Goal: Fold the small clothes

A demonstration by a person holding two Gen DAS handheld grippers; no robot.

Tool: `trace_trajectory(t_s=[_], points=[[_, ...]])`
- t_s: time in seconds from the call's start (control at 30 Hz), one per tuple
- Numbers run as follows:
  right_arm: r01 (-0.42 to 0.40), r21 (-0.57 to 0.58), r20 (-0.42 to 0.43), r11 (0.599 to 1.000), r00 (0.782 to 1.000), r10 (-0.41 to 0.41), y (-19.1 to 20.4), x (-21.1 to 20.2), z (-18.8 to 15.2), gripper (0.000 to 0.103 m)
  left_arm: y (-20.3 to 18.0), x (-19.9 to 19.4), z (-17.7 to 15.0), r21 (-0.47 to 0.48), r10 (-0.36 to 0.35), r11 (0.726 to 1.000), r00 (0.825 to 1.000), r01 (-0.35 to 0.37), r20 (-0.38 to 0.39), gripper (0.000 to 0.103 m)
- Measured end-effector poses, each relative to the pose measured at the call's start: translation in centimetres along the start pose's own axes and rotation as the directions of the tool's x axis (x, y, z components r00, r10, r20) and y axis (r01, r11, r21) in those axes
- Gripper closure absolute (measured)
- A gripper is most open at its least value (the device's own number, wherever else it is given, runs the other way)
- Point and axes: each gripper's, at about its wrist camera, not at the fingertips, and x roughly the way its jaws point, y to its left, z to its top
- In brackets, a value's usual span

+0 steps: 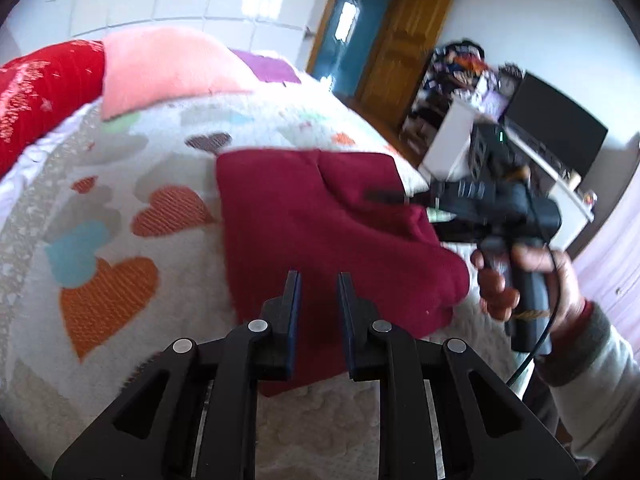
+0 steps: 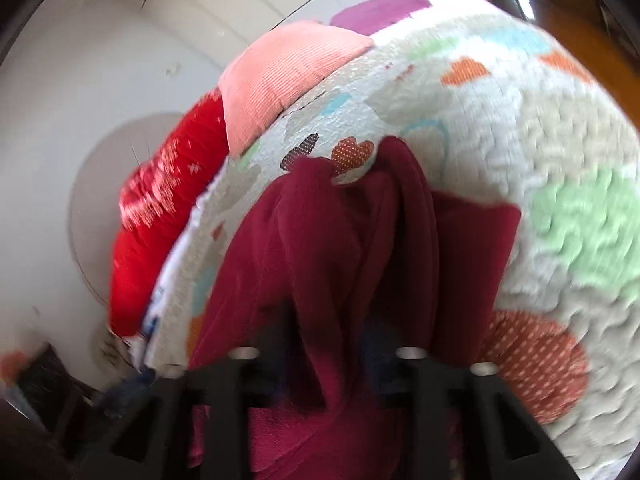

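A dark red garment (image 1: 320, 232) lies on a white bedspread with coloured hearts (image 1: 120, 200). My left gripper (image 1: 318, 280) is open and empty, hovering over the garment's near edge. My right gripper (image 1: 384, 196) reaches in from the right onto the garment's far right part; its fingers are blurred there. In the right wrist view the dark red cloth (image 2: 340, 260) is bunched in folds and drapes between and over the right gripper (image 2: 328, 336), whose fingers are mostly hidden by it. The view is motion-blurred.
A pink cushion (image 1: 160, 68) and a red patterned cushion (image 1: 40, 88) lie at the bed's far left. A purple patch (image 1: 264, 66) shows behind. A wooden door (image 1: 400, 40), cluttered shelf and dark screen (image 1: 556, 128) stand at the right.
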Motion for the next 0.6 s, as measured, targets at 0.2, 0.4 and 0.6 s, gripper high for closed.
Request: trace_trajectory(t_s=[0.2, 0.4, 0.6], points=[[-0.049, 0.027, 0.024, 0.998, 0.999, 0.048, -0.3, 0.7, 0.4, 0.044, -2.3, 2.6, -1.8, 0.039, 0.011, 0.999, 0.995, -0.007, -0.1, 0.086], [0.097, -0.124, 0.131, 0.988, 0.988, -0.08, 2.4, -1.9, 0.7, 0.085, -3.5, 0.8, -1.2, 0.078, 0.005, 0.997, 0.998, 0.0, -0.059, 0.086], [0.368, -0.222, 0.12, 0.903, 0.929, -0.349, 2.0, -0.1, 1.7, 0.084, -3.8, 2.5, -1.3, 0.072, 0.029, 0.997, 0.994, -0.021, -0.105, 0.086]])
